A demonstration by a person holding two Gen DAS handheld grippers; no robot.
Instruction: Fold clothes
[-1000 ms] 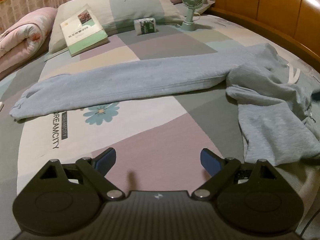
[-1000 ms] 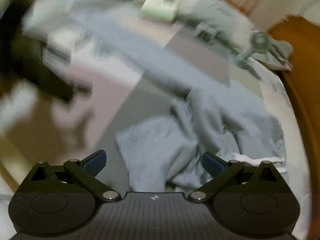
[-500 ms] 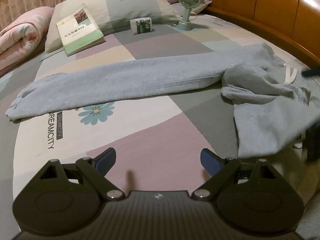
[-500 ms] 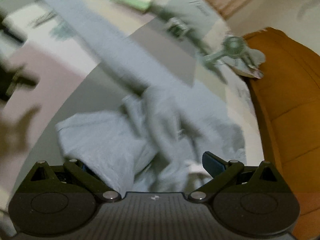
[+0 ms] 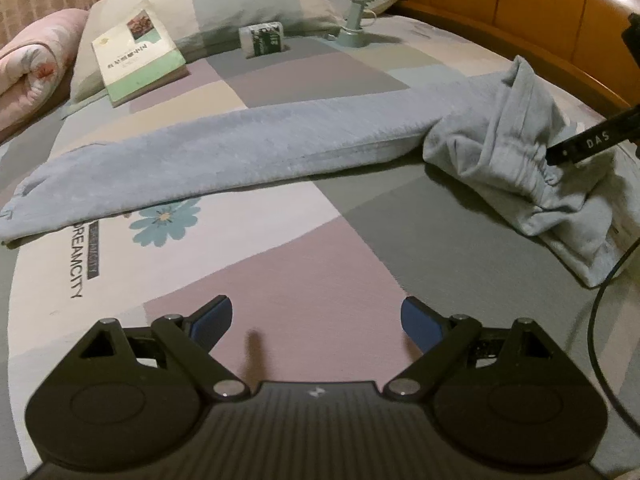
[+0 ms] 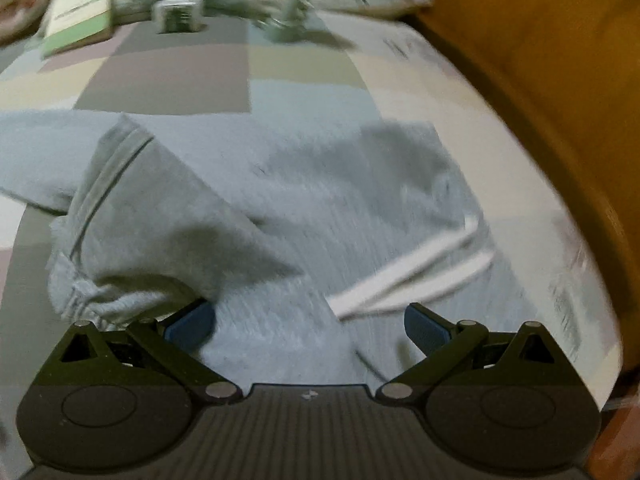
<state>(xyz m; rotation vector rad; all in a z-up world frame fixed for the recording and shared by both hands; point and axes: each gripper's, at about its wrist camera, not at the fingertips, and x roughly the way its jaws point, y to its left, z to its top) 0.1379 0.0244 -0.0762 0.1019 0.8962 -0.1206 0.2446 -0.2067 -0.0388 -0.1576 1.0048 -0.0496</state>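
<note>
The soft grey cotton sweatpants (image 6: pixel 304 216) lie bunched directly under the right gripper (image 6: pixel 310 326), jaws apart; left gripper (image 5: pixel 316 318) gapes over bare bedsheet (image 5: pixel 304 280).

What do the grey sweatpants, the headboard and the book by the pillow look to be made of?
Grey sweatpants: soft knit, probably cotton fleece; matte, fuzzy surface, gathered elastic cuff, white drawcord.
Headboard: wood or wood veneer, glossy; orange-brown panels with bright highlights.
Book: paper with a smooth card cover; page edges visible along its side.
</note>
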